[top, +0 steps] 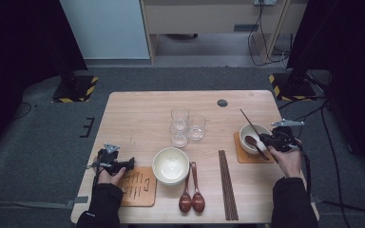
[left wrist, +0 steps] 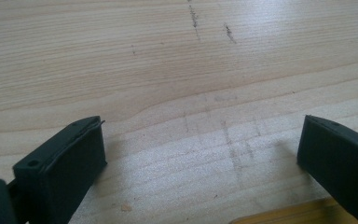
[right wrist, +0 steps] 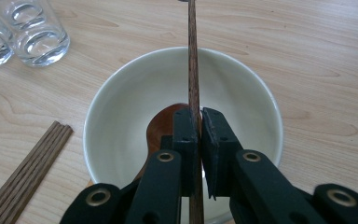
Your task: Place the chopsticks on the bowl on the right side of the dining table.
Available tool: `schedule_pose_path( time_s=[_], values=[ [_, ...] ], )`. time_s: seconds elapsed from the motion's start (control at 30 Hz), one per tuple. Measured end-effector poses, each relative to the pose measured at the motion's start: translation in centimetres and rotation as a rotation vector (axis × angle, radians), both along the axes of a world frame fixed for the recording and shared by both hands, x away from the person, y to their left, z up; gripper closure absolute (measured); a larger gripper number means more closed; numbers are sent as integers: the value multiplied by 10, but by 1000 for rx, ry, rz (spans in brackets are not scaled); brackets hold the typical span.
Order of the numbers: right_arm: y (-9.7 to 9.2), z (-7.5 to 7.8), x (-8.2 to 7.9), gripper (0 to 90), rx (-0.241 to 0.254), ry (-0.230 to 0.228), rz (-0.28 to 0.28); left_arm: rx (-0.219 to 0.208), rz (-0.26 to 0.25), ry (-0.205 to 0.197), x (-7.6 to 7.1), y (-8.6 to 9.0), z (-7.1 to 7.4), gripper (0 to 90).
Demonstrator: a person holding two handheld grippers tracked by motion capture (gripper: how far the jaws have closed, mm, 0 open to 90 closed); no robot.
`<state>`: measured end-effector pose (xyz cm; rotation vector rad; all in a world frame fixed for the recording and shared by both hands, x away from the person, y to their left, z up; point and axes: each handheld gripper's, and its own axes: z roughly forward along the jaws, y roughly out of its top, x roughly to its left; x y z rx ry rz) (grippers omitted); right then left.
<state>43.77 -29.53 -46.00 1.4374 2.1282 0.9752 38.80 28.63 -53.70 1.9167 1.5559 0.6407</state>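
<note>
right gripper is clamped on 1 thin dark wooden chopstick over the white bowl at 3 o'clock, left gripper jaws wide apart; 3 glasses, 2 loose spoons

Even, soft overhead light on the table, dim surroundings, slightly grainy pictures.

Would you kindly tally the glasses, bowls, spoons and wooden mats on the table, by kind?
Glasses: 3
Bowls: 2 (the centre one may be a stack)
Spoons: 3
Mats: 2
Total: 10
</note>
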Motion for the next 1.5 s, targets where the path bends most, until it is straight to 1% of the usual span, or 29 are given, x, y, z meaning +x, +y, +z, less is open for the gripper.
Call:
schedule_pose_path(
  time_s=[0.27,0.37,0.43,0.63,0.7,0.83,1.03,1.2,1.37,1.5],
  values=[
    [2,-1,0,846,-7,11,11,0,0,0,0,0,0,0],
    [2,-1,0,842,-8,13,7,0,0,0,0,0,0,0],
    [2,0,0,812,-8,3,5,0,0,0,0,0,0,0],
    [0,6,-5,738,18,-10,-3,0,0,0,0,0,0,0],
    [0,9,-8,720,22,-25,-1,0,0,0,0,0,0,0],
    [-1,18,-16,690,32,-44,-6,0,0,0,0,0,0,0],
    [-1,31,-31,668,63,-71,-31,0,0,0,0,0,0,0],
    [2,40,-42,644,77,-98,-22,0,0,0,0,0,0,0],
    [5,49,-56,622,86,-131,-11,0,0,0,0,0,0,0],
    [7,55,-66,605,116,-141,-14,0,0,0,0,0,0,0]
  ],
)
